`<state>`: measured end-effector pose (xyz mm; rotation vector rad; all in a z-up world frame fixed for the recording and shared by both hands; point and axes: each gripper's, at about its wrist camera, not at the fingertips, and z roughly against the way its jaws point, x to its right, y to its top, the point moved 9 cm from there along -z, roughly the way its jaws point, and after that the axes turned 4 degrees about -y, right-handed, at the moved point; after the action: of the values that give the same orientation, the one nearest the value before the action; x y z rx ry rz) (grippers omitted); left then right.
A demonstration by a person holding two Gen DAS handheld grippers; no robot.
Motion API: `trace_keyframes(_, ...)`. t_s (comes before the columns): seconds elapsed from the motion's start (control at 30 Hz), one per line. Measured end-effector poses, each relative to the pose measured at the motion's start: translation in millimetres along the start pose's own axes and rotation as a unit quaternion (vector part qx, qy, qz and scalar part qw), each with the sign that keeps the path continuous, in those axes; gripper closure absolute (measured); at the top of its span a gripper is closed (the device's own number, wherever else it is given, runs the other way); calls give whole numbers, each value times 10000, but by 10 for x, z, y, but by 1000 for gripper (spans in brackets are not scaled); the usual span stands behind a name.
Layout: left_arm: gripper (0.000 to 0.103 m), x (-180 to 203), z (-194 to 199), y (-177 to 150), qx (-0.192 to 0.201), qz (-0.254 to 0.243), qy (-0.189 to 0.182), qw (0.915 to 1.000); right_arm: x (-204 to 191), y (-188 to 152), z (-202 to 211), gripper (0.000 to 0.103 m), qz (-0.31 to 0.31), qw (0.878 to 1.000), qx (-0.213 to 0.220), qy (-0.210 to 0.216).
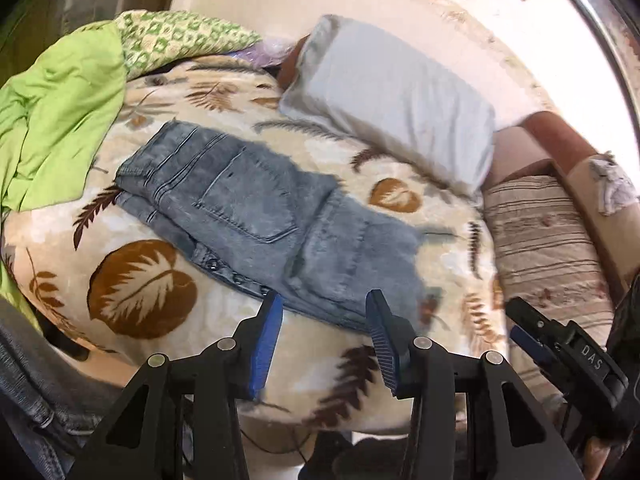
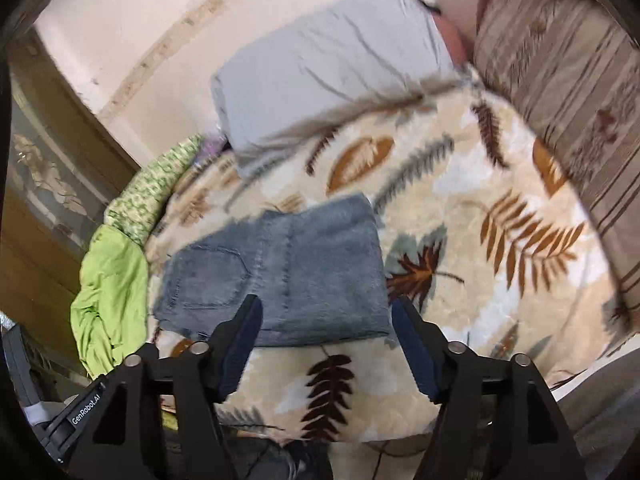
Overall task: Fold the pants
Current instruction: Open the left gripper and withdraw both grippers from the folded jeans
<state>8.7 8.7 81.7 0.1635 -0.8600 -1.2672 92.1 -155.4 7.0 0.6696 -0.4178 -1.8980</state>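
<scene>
Item: pants (image 1: 256,208), grey-blue denim, lying folded into a compact rectangle at the centre of the left wrist view, and just above the fingers in the right wrist view (image 2: 288,272). They rest flat on the leaf-print blanket (image 1: 140,280). A back pocket faces up; the buttoned fly edge shows along the lower side.

Handling: expect a moderately heavy, fairly stiff bundle. Several layers of denim hold a crease well but will slide apart if you lift by one layer only. Your best hold is likely the thick folded edge nearest you, taking all layers at once, one tool toward each end.

Tools: your left gripper (image 1: 324,308) stands partly open, nothing between its blue pads, clear of the cloth. Your right gripper (image 2: 326,316) stands wider, likewise empty and apart from the denim.

Surroundings: grey pillow (image 1: 392,120) at upper right of the pants; green sheet (image 1: 60,112) at far left; striped cushion (image 1: 548,248) at right.

Hard to make out:
- How many layers the fold holds; only the top face shows.
- Whether the leg hems are tucked under or aligned.
- The right wrist view is motion-blurred, edges soft.
- More denim at the lower left corner of the left wrist view is cut off; you cannot tell what it belongs to.
</scene>
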Motion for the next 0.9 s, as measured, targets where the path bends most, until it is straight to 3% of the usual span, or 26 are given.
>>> trace_keyframes(0.03, 56, 50, 77, 7, 50, -57, -48, 10000, -26, 4, 54, 30, 60, 10000, 14, -34)
trace_keyframes(0.1, 38, 167, 231, 47, 362, -331, -114, 9987, -128, 6, 235, 29, 209, 9997, 149, -34)
trace_keyframes(0.2, 33, 157, 259, 30, 769, -500, -3, 9958, -250, -26, 383, 27, 473, 9986, 181, -167)
trace_keyframes(0.3, 34, 213, 140, -52, 447, -459, -290, 9975, -302, -12, 430, 24, 618, 9976, 210, -237)
trace_keyframes(0.4, 33, 124, 62, -143, 321, -512, -120, 9981, -248, -53, 332, 16, 710, 9950, 675, -207)
trace_keyframes(0.5, 34, -12, -32, -111, 187, -254, -42, 9995, -178, -121, 30, 16, 472, 9988, 161, 16)
trace_keyframes(0.6, 34, -239, -152, -11, 72, 292, 58, 9995, -166, -124, -158, 16, 244, 9995, 43, 175)
trace_keyframes(0.77, 34, -512, -400, 89, 26, 677, 288, 9973, -234, -232, -508, 16, 123, 9990, -294, 303)
trace_keyframes(0.9, 34, -702, -685, 168, -76, 986, 266, 9947, -362, -267, -711, 16, 368, 9981, -323, 371)
